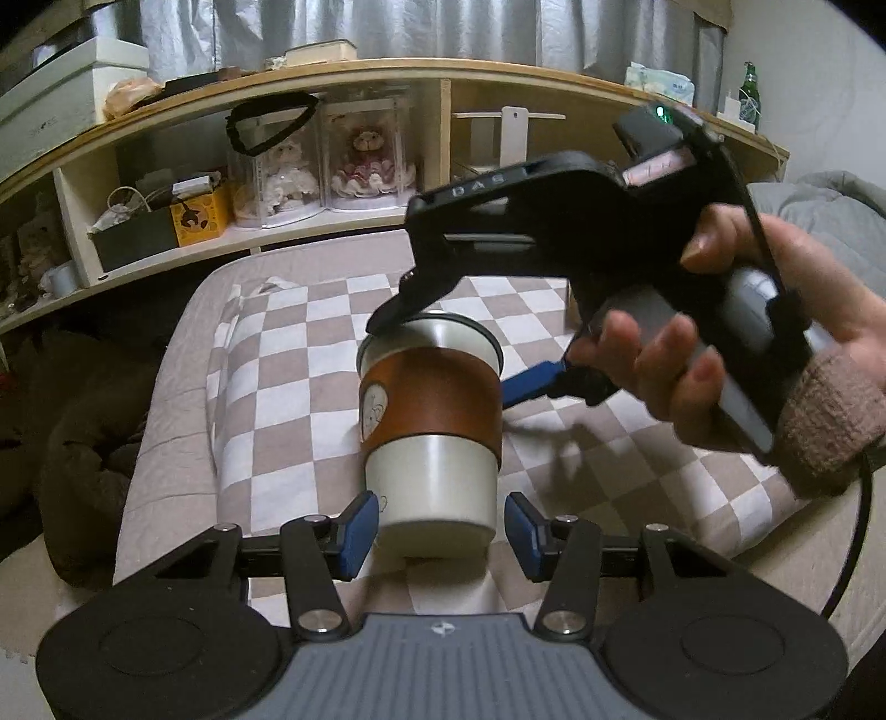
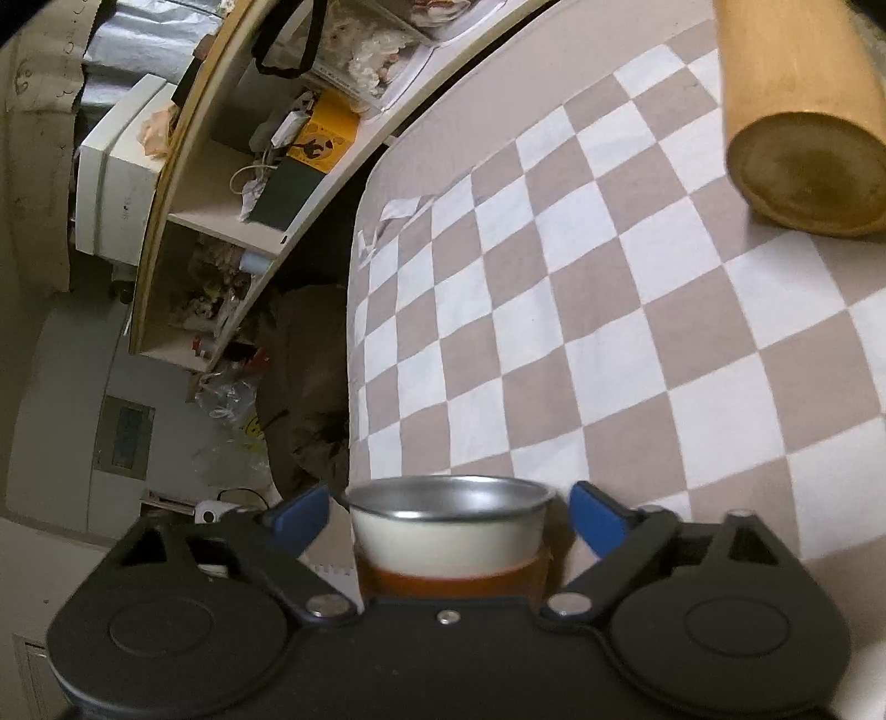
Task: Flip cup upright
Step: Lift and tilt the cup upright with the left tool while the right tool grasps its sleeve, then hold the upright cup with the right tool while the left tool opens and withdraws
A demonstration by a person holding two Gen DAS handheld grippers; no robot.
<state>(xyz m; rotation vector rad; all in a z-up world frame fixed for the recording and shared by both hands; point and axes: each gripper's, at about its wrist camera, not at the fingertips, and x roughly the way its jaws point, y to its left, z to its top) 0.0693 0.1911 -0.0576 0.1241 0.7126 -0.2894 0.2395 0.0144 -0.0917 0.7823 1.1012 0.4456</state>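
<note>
Checkered quilt [image 1: 310, 387] in beige and white over the bed, filling centre frame in both views. Wooden shelf unit [image 1: 443, 77] at 12 o'clock behind it in the left wrist view, crammed with boxes and two doll cases [image 1: 365, 166]. Grey curtain [image 1: 387, 27] above that.

Wooden cylinder [image 2: 803, 138] lying on the quilt at 2 o'clock in the right wrist view, flat end toward camera.

Steel cup [image 1: 432, 432] with brown leather sleeve dead centre in the left wrist view, white-grey body, rim pointing away from the camera, base nearest the lens, seemingly tipped over on the quilt. Same cup [image 2: 448, 526] at 6 o'clock in the right wrist view, open rim showing.

Right hand [image 1: 720, 354] at 3 o'clock, pink knit cuff, wrapped round the right claw's handle. Right claw [image 1: 443, 354] spread across the cup's rim end, one black finger at 11 o'clock of the rim, blue-padded finger at 3 o'clock, small gaps visible on both sides in the right wrist view, not pinching.

Left claw [image 1: 443, 526] at 6 o'clock, spread wide, blue pads [image 1: 360, 526] flanking the cup's base; contact not clear.
</note>
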